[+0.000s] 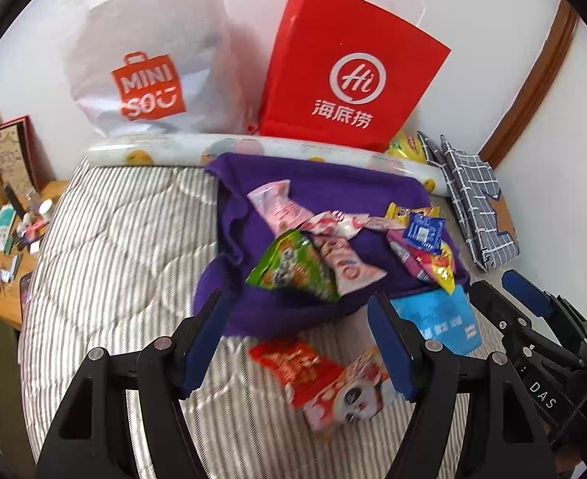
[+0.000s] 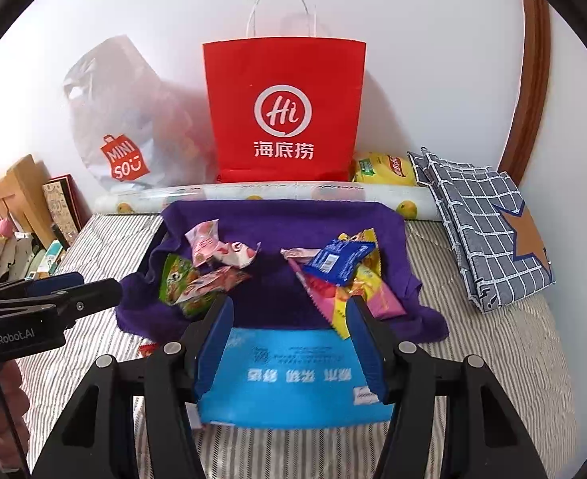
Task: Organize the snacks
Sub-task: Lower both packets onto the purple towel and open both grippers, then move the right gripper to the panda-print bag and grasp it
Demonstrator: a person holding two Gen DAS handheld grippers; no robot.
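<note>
My left wrist camera looks down its claw from low over the bed, angled rightward at the purple cloth. My right wrist camera faces the red bag squarely, close behind the blue packet. Both views share cloth, snacks, bags and wall.

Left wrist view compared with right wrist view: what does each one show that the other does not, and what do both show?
Only the left wrist view shows the red snack packet and the panda-print packet lying on the striped quilt under the open left tool.

Only the right wrist view shows the whole blue pouch between the fingers of the open right tool, and a hand holding the other tool.

Both show the purple cloth with snacks on it, the red paper bag and the white Miniso bag.
</note>
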